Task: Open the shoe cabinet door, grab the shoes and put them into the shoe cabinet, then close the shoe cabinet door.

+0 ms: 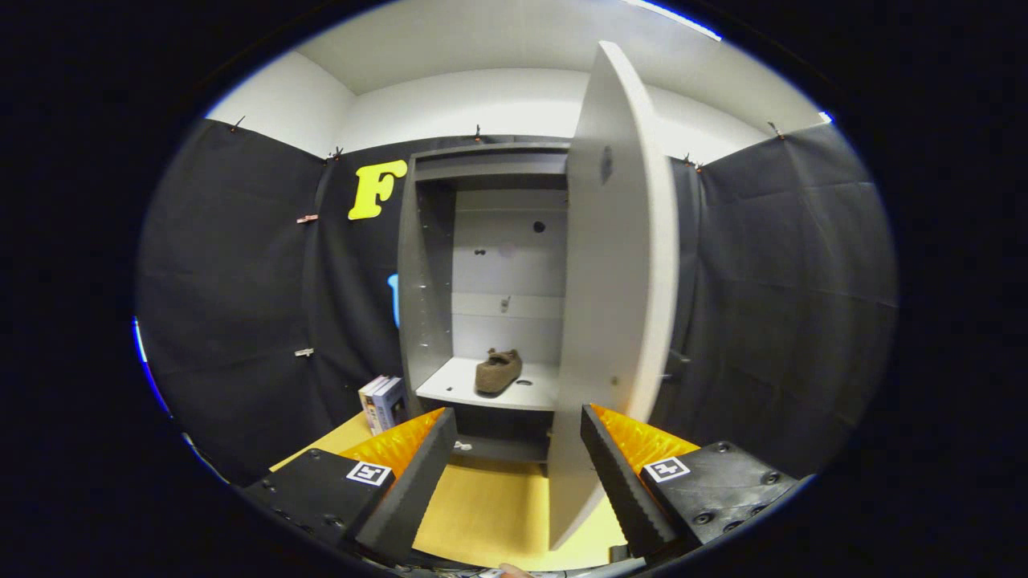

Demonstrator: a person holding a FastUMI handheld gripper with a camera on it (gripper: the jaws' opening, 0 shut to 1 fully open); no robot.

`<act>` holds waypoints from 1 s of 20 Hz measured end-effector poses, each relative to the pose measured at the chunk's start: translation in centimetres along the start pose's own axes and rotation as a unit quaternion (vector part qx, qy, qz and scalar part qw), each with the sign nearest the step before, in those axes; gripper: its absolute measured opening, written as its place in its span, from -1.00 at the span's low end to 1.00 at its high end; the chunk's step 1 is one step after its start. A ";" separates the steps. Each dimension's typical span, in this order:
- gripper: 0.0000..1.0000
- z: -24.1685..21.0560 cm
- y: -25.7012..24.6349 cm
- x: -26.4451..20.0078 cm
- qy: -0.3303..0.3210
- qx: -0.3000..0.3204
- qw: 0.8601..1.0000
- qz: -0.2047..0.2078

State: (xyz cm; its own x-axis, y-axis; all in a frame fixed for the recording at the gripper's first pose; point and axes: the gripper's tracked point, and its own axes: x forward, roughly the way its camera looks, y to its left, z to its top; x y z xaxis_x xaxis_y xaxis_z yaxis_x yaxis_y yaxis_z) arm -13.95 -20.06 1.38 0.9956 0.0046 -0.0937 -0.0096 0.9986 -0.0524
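Gripper (518, 457) fingers stand apart and empty near the open door (614, 321), shoe (498, 371) already on the far shelf (450, 389); a careless push could slam the door.

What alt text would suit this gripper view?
A brown shoe lies on a shelf inside the grey shoe cabinet, whose door stands wide open. The open, empty tool hangs back over the yellow floor, the door's edge between its fingers; a small box stands beside the cabinet.
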 end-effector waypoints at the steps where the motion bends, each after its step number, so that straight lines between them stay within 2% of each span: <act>1: 0.96 0.1 -1.4 -0.5 -0.004 0.004 1.000 -0.018; 6: 0.96 -0.9 -9.1 -1.0 0.002 0.030 0.993 -0.111; 11: 0.95 -0.8 -15.4 0.9 -0.016 0.046 0.987 -0.152; 15: 0.96 -2.1 -18.2 5.5 0.003 0.056 0.989 -0.137; 20: 0.96 -2.4 -19.3 10.5 0.013 0.053 0.993 -0.108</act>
State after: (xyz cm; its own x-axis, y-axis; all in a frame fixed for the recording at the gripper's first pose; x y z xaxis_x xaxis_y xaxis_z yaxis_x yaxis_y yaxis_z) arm -3.59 -39.37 -1.02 0.9705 -0.2103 -0.1181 0.2153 0.9760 0.0315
